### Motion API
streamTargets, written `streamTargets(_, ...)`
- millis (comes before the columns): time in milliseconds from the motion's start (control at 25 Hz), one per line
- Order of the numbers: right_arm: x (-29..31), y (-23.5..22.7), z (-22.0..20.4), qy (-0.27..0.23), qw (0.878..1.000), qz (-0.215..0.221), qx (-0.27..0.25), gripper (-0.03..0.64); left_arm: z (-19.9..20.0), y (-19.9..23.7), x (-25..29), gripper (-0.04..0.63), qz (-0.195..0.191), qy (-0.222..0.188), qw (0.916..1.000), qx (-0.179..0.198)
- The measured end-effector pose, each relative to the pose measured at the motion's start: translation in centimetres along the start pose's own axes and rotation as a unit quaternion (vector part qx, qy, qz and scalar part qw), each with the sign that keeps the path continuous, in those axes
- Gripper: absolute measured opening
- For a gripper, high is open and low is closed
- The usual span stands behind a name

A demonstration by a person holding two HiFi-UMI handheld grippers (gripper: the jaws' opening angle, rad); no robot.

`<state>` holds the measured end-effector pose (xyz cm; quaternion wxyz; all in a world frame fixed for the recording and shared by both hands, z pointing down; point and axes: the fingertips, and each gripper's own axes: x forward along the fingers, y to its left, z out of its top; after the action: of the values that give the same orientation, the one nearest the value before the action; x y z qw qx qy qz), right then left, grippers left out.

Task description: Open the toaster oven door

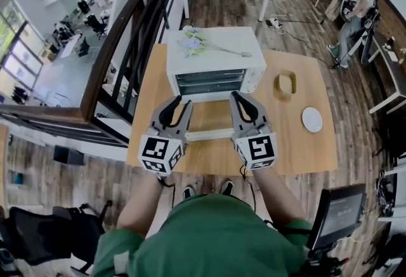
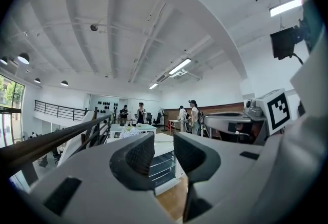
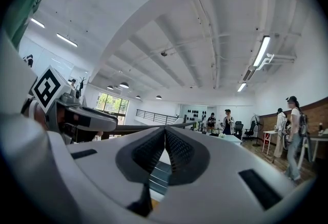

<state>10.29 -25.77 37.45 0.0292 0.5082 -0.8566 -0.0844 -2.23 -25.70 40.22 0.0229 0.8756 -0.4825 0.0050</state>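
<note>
White boxy metal toaster oven (image 1: 216, 47) sits far-centre on the pale wooden table (image 1: 298, 149), its glass door apparently already down and its white handle bar (image 1: 209, 135) between the left gripper (image 1: 179, 104), jaws slightly apart and empty, and the right gripper (image 1: 241, 97), pinched shut on nothing; next move is probably to back both clear.

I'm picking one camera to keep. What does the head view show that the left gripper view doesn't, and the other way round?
Only the head view: the round white plate and the brown oval ring on the right part of the wooden table, plus the person's green top. Only the left gripper view: a clear look between the jaws of the left gripper, apart and empty, and the white ceiling with its strip lights. Both: the white toaster oven with pale flowers on top.
</note>
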Motion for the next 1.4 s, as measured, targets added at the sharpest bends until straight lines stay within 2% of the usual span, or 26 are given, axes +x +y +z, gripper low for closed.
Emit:
streamTargets(880,0.6,-0.4,-1.3,0.018,1.000,-0.001,0.000,0.021,-1.1,1.2,0.2,0.126,-0.001,0.000,0.9996,-0.028)
streamTargets(1400,0.8,-1.5,-2.5,0.019,1.000,0.014,0.005,0.021,-2.6,1.1,0.9,0.126,0.019,0.012,0.9992,-0.034)
